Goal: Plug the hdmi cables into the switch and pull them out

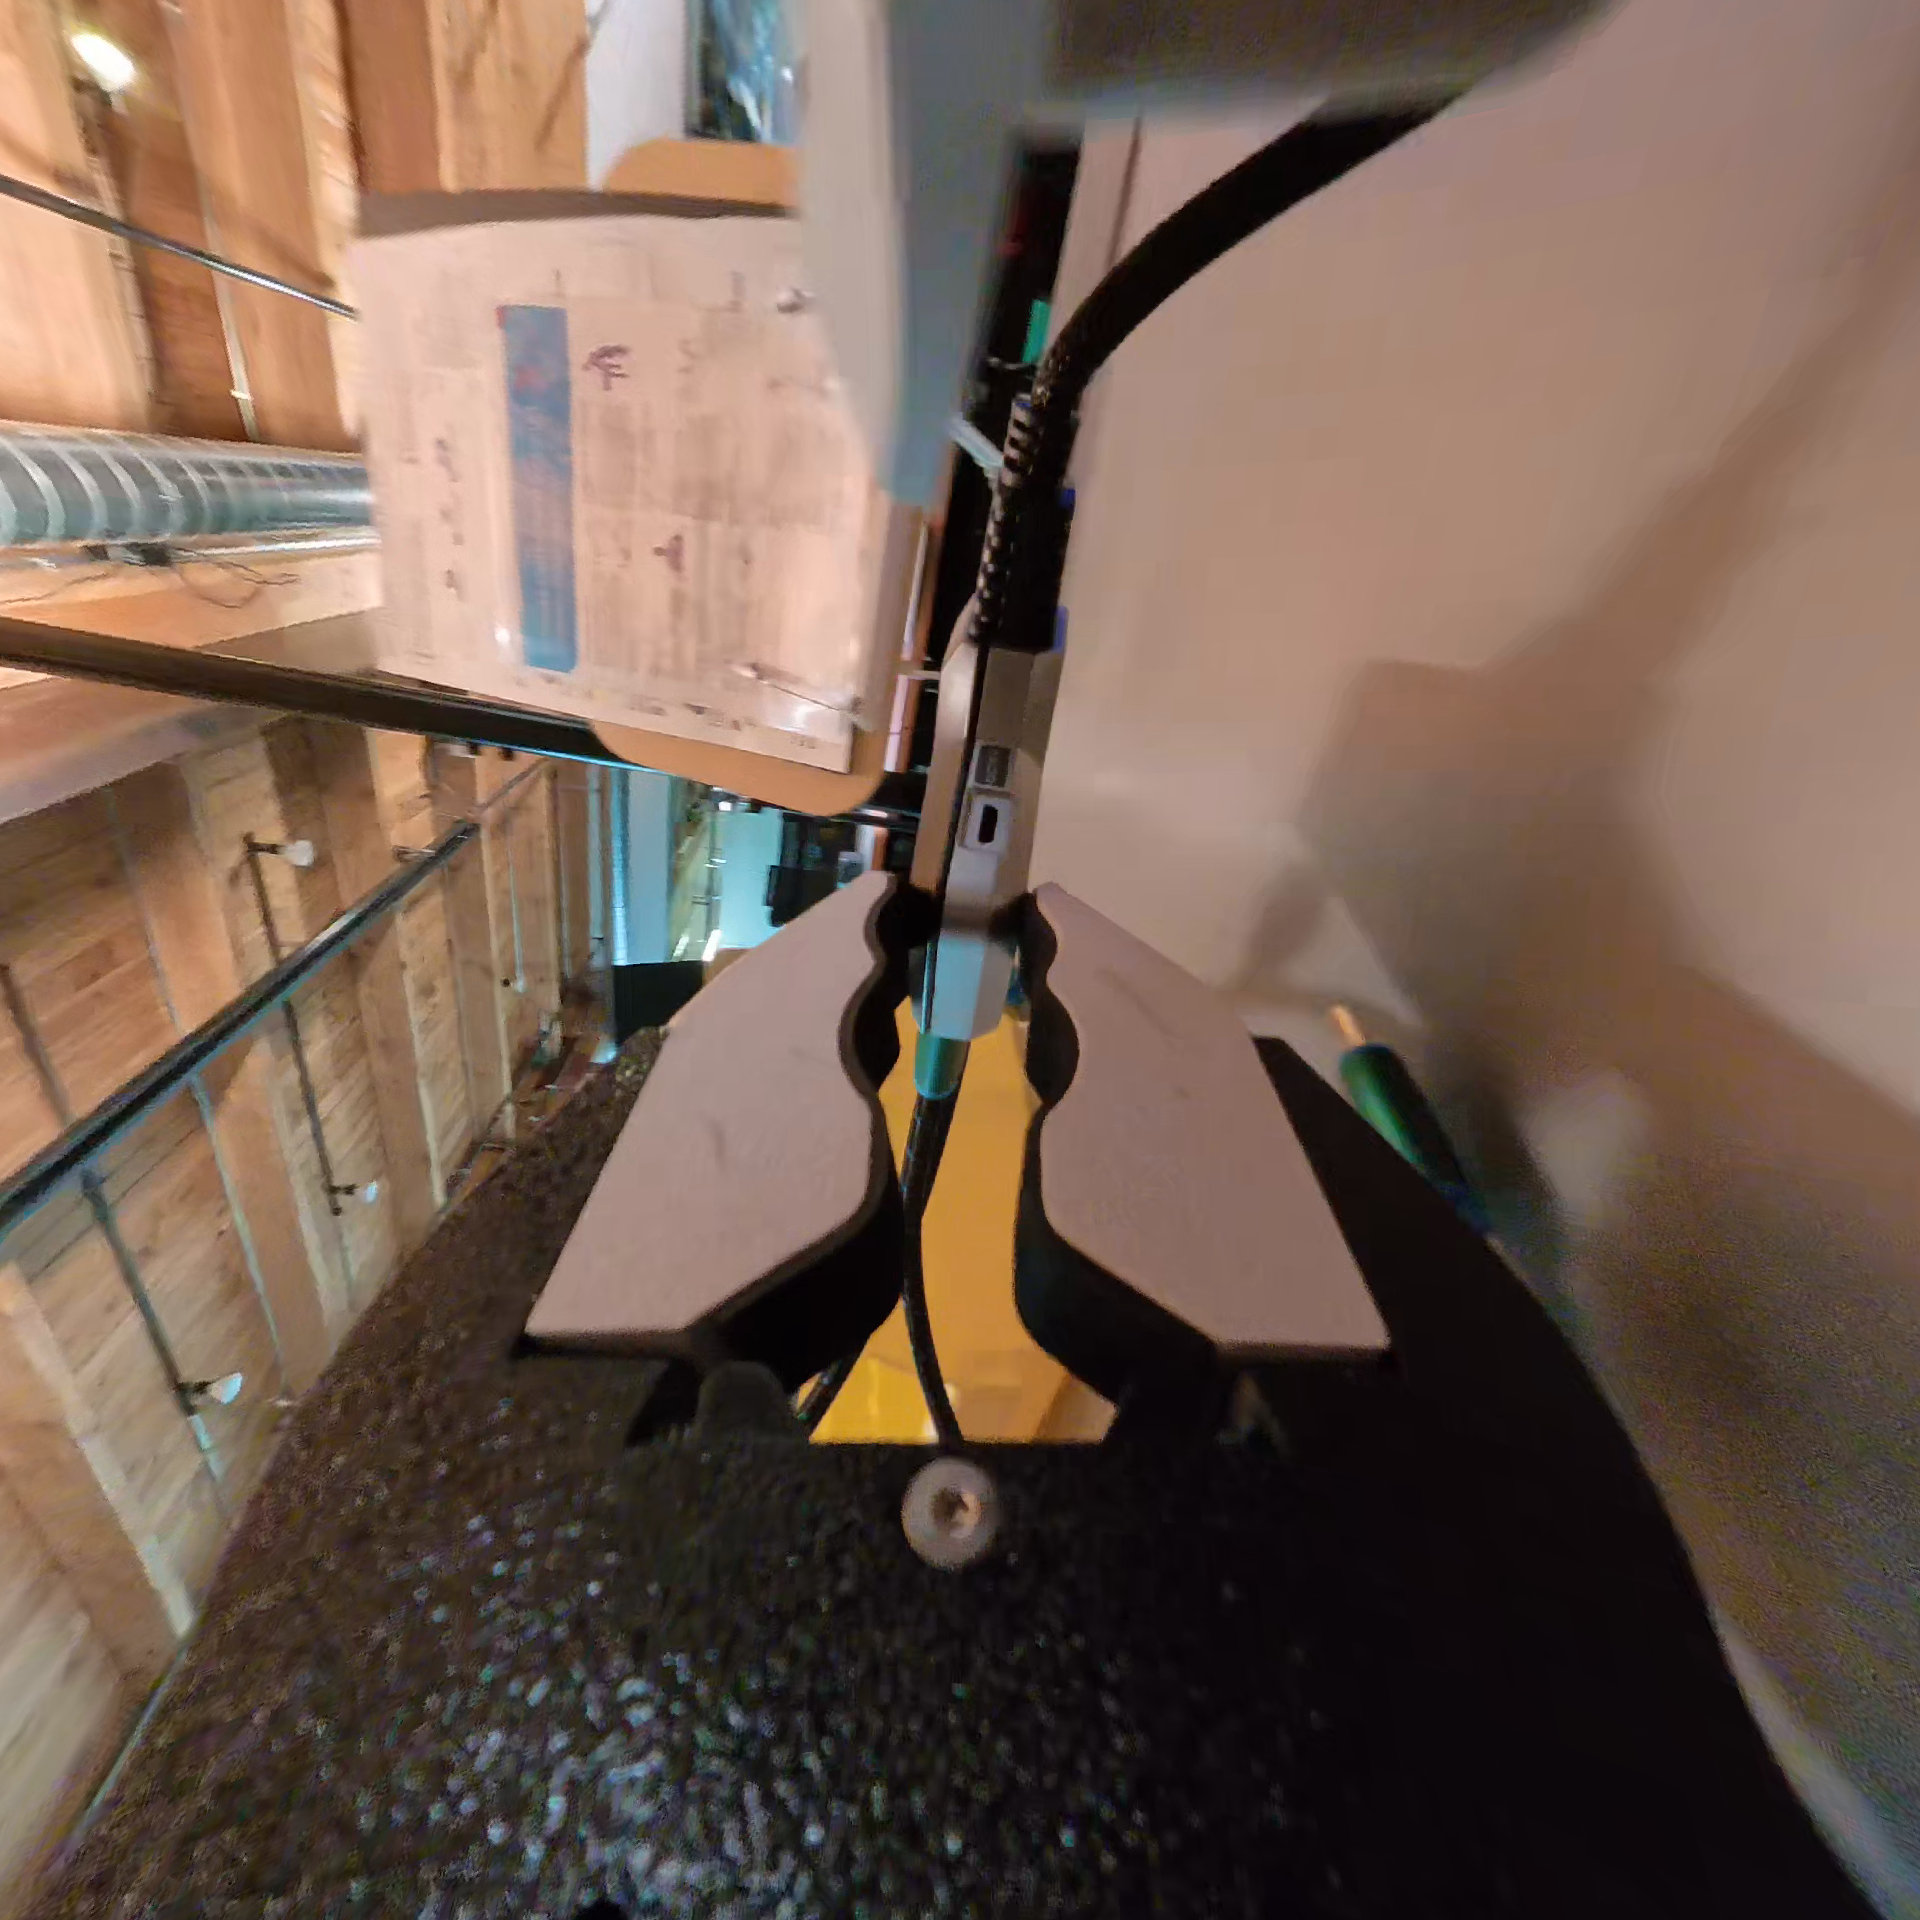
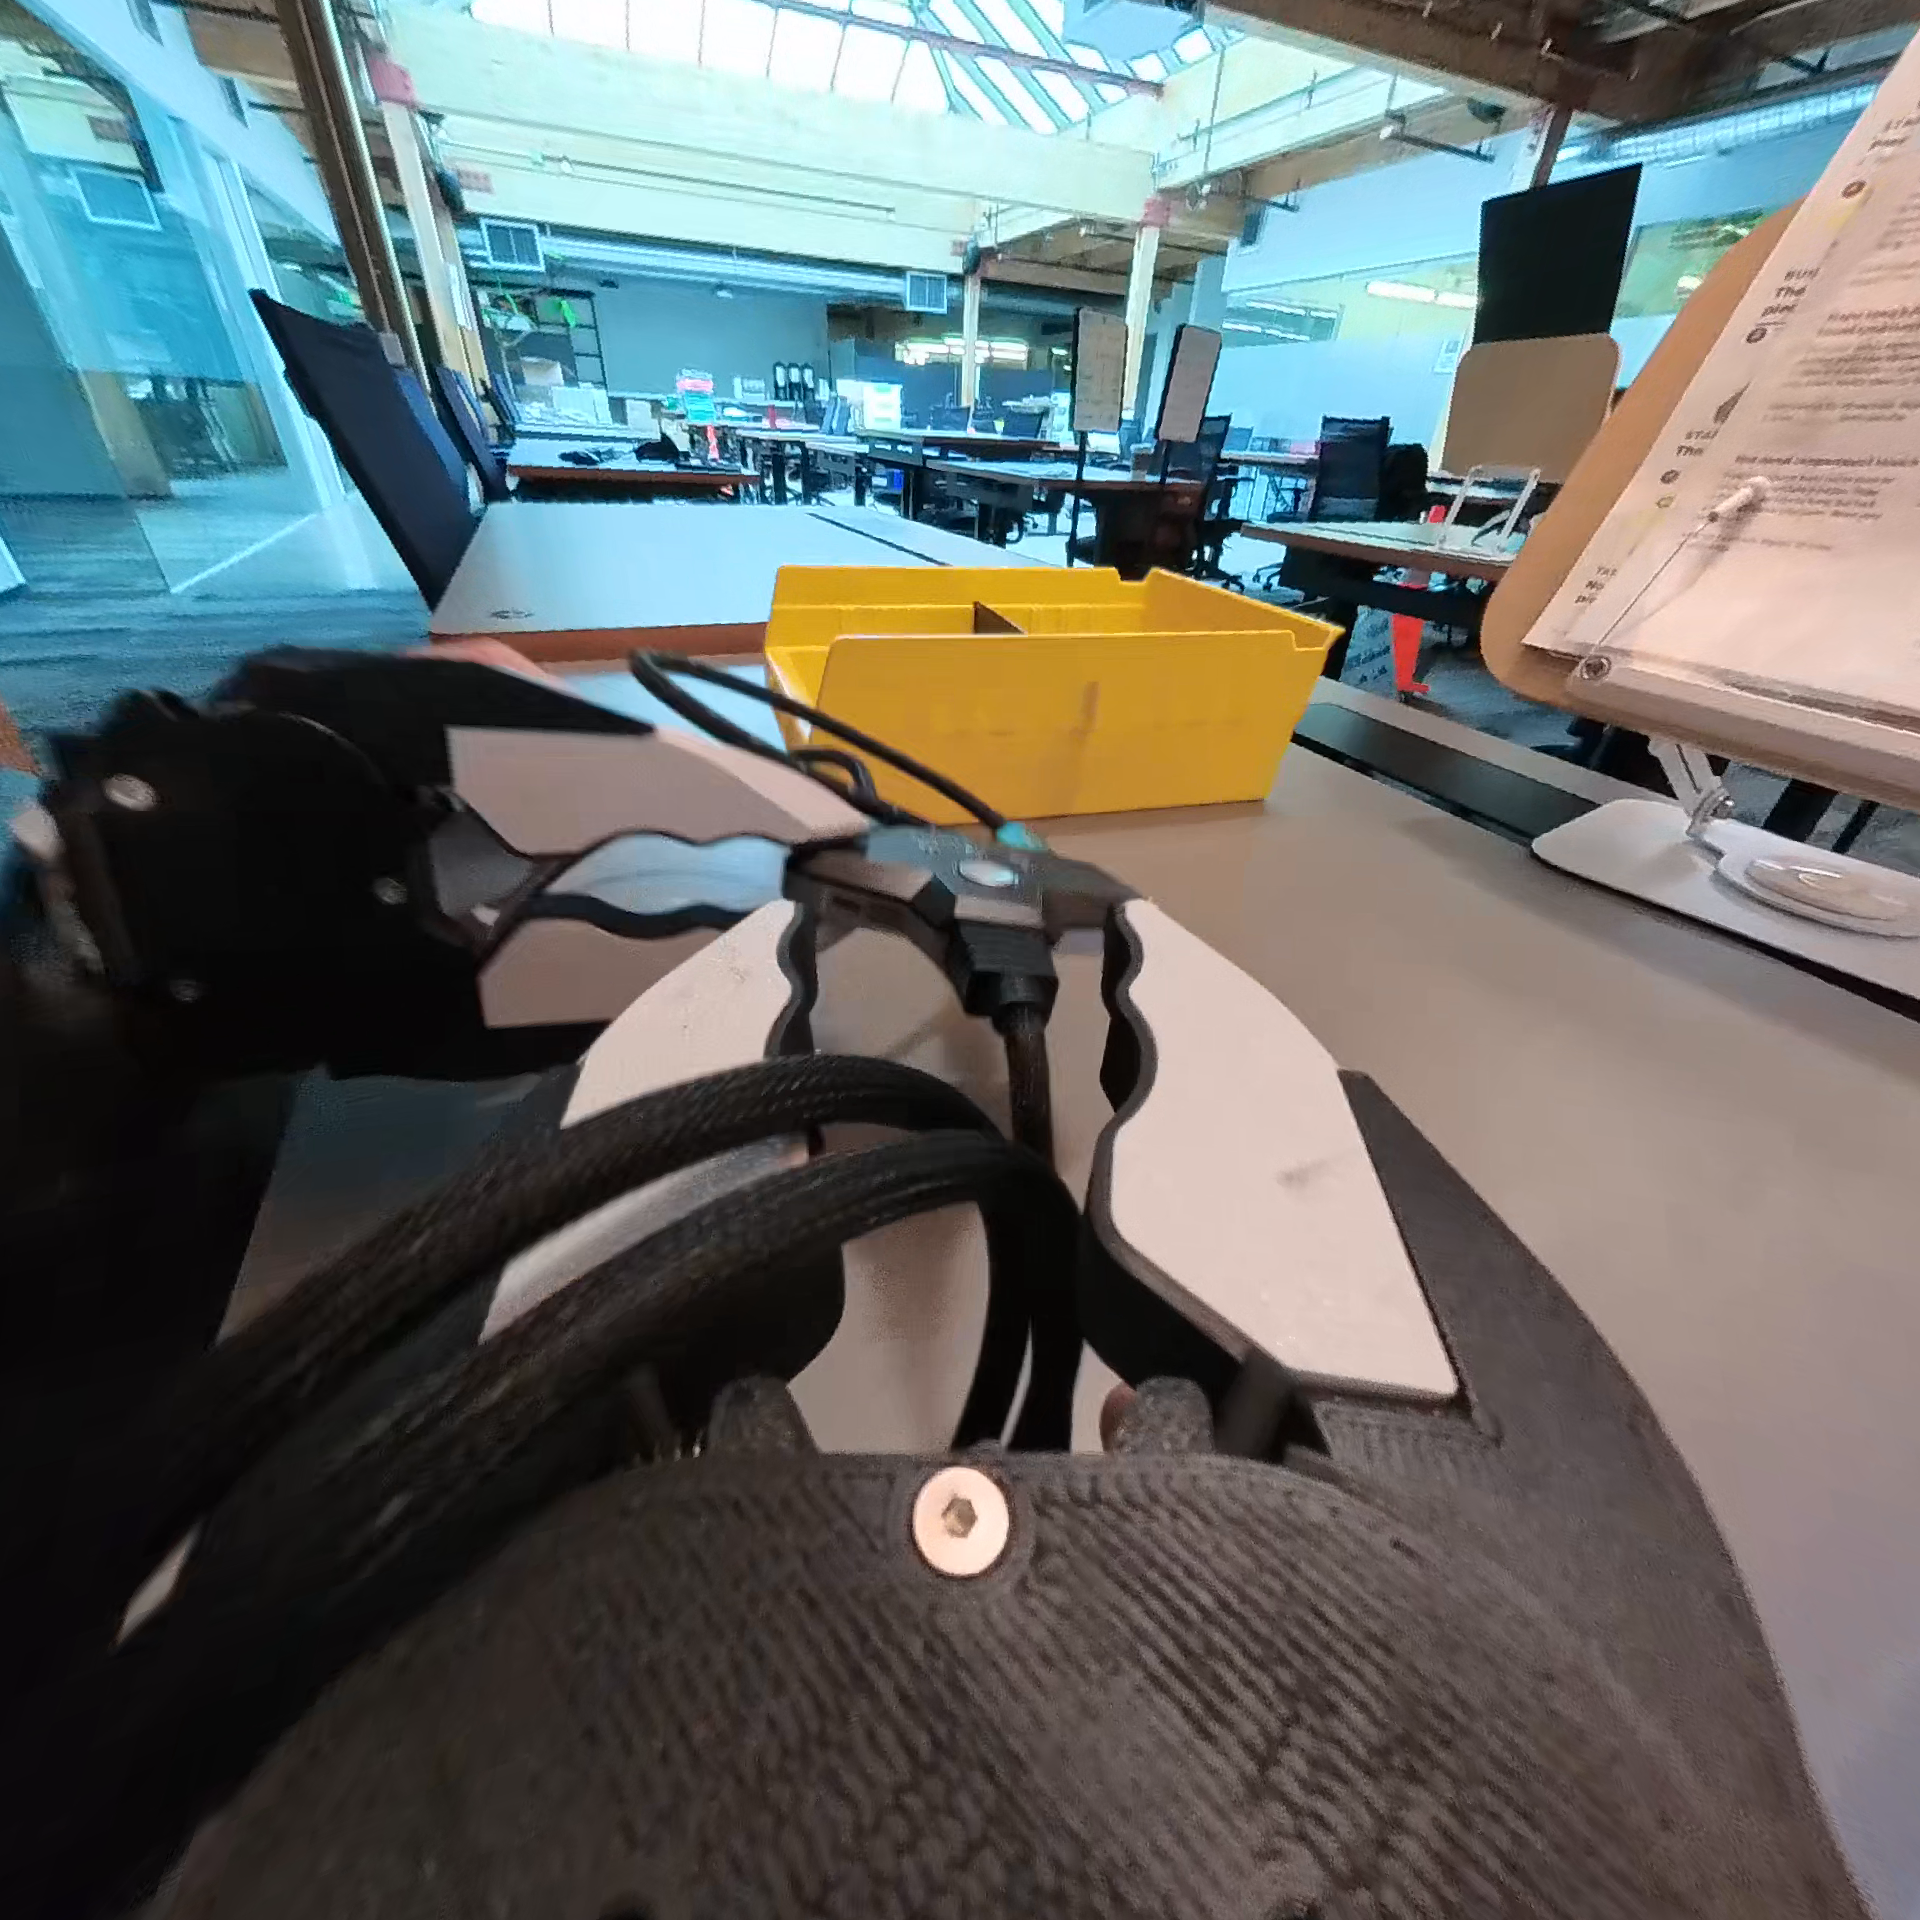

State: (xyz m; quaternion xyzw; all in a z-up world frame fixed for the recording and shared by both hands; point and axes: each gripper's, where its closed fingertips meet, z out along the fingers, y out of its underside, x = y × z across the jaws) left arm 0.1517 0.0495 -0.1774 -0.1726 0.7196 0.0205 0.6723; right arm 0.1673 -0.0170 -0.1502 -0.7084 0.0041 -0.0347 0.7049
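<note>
My left gripper [image 1: 961,920] is shut on one end of the small grey switch [image 1: 982,790] and holds it above the table, turned on its side. A free port shows on the switch's side. A black braided HDMI cable [image 1: 1039,436] is plugged into its far end. In the right wrist view the switch [image 2: 935,868] sits at my fingertips, with the left gripper [image 2: 805,868] holding it from the left. My right gripper [image 2: 961,935] is open, its fingers on either side of the black HDMI plug [image 2: 1003,961] without touching it. The cable [image 2: 727,1143] loops back over my left finger.
A thin black lead [image 2: 727,691] runs from the switch's teal-collared end. A yellow bin [image 2: 1039,707] stands just behind on the grey table [image 2: 1507,1039]. A stand holding a printed sheet [image 2: 1745,468] is at the right. Office desks and chairs lie beyond.
</note>
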